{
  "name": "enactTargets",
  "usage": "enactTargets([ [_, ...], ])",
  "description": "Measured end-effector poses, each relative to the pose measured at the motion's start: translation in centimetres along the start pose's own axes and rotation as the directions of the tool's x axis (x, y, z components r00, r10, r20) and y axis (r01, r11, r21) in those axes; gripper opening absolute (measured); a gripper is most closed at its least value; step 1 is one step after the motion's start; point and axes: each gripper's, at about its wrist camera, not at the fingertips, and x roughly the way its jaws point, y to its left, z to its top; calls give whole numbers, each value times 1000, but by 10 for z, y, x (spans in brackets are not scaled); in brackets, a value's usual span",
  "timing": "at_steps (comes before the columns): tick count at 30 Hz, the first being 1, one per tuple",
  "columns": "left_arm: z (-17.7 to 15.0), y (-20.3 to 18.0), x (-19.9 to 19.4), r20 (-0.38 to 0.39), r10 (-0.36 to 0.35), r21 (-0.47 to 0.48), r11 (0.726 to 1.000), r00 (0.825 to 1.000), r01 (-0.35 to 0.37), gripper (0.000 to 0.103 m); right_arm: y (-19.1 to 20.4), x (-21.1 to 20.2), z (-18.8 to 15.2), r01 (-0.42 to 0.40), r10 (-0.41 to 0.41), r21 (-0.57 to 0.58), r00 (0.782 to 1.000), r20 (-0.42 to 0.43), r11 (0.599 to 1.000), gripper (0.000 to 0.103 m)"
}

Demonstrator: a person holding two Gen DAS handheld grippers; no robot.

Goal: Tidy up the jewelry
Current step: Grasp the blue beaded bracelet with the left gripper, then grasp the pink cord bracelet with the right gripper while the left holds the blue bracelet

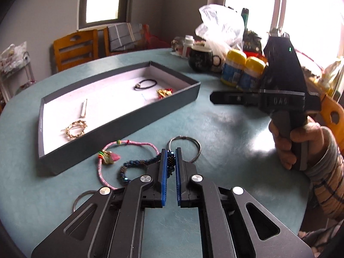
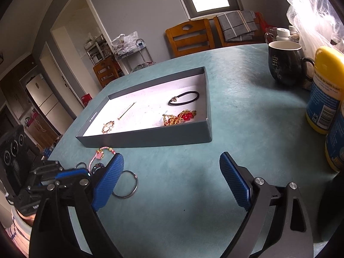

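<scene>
Beaded bracelet (image 1: pixel 137 165): dark blue beads, pinched in left tool (image 1: pixel 171 157).

A round teal table (image 2: pixel 236 129) carries an open box (image 2: pixel 150 138), a pink cord bracelet (image 1: pixel 129 145), a beaded bracelet (image 1: pixel 137 164), a metal ring (image 2: pixel 126 185), a dark mug (image 2: pixel 283 64) and yellow-capped jars (image 1: pixel 234 71).

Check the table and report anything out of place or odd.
Nothing is damaged or spilled. Several pieces lie outside the box: a pink cord bracelet, a metal ring and a dark beaded bracelet, whose end the left hand-held gripper is pinching. The right hand-held gripper is open and empty.
</scene>
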Motion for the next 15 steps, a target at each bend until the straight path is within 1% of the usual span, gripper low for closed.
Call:
enactTargets([
  [1, 0, 4, -7, 38, -25, -19, 999, 999, 26, 7, 4, 1, -1, 5, -5, -15, 1000, -4, 1000, 92],
  [3, -2, 10, -24, 130, -64, -46, 996, 989, 71, 7, 8, 3, -3, 10, -10, -32, 1000, -23, 999, 92],
  [5, -2, 12, -34, 169, -51, -48, 997, 984, 60, 7, 14, 5, -5, 17, -19, -52, 999, -36, 999, 92],
  [10, 1, 17, -39, 195, -26, -70, 997, 980, 40, 7, 30, 13, -11, 19, -29, -112, 996, -82, 994, 92],
  [12, 1, 18, -43, 211, -27, -78, 996, 977, 44, 7, 39, 17, -14, 10, -26, -144, 994, -107, 990, 92],
  [15, 2, 22, -50, 241, -26, -94, 994, 970, 50, 7, 55, 22, -19, 37, -66, -224, 990, -124, 974, 92],
])
